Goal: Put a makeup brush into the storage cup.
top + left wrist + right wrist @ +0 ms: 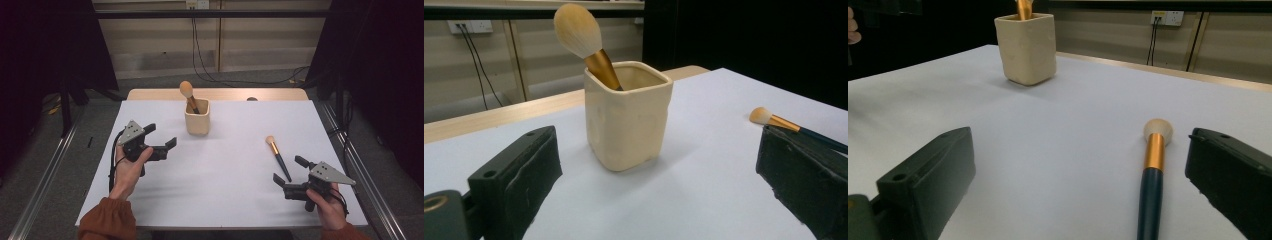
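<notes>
A cream square cup (pixel 197 119) (pixel 626 116) (pixel 1026 48) stands on the white table sheet (pixel 225 165), with a big gold-ferruled makeup brush (pixel 188 95) (pixel 583 41) upright in it. A smaller brush with a dark handle (pixel 277 156) (pixel 1152 185) (pixel 780 122) lies flat on the sheet at the right. My left gripper (pixel 161 137) (pixel 659 195) is open, to the left of the cup, jaws pointing at it. My right gripper (pixel 290 171) (pixel 1080 195) is open, just behind the lying brush's handle end, which lies between its jaws.
A wooden table edge (pixel 217 94) shows beyond the sheet. Metal rails (pixel 45 165) run along both sides of the table. Cables (pixel 200 55) hang from a wall socket at the back. Black curtains stand at left and right.
</notes>
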Tool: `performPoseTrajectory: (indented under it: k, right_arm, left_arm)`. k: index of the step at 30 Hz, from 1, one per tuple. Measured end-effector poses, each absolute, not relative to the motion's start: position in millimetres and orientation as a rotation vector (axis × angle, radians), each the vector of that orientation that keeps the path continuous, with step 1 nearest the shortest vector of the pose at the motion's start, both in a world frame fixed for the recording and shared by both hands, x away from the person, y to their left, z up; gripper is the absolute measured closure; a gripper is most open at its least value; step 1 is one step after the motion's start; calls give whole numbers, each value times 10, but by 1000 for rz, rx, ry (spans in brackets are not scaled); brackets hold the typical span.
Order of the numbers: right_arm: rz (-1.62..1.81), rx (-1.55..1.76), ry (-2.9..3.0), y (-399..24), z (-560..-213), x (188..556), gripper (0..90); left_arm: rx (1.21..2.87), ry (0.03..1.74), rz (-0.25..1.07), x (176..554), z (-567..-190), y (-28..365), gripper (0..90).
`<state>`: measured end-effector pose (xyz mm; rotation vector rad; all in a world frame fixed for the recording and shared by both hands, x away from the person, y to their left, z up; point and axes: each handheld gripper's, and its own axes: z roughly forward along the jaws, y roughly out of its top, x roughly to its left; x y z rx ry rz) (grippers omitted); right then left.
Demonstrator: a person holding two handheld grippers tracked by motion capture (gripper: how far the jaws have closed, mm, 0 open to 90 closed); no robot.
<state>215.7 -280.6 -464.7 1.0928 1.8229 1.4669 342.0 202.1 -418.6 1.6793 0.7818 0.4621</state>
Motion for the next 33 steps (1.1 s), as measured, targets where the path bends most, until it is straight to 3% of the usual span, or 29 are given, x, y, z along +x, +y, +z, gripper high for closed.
performPoseTrajectory:
  k: [33]
  right_arm:
    - [1462,1086,1828,-2792,-4644,2154,0]
  left_arm:
    - [1708,846,532,2670,-4407,2394,40]
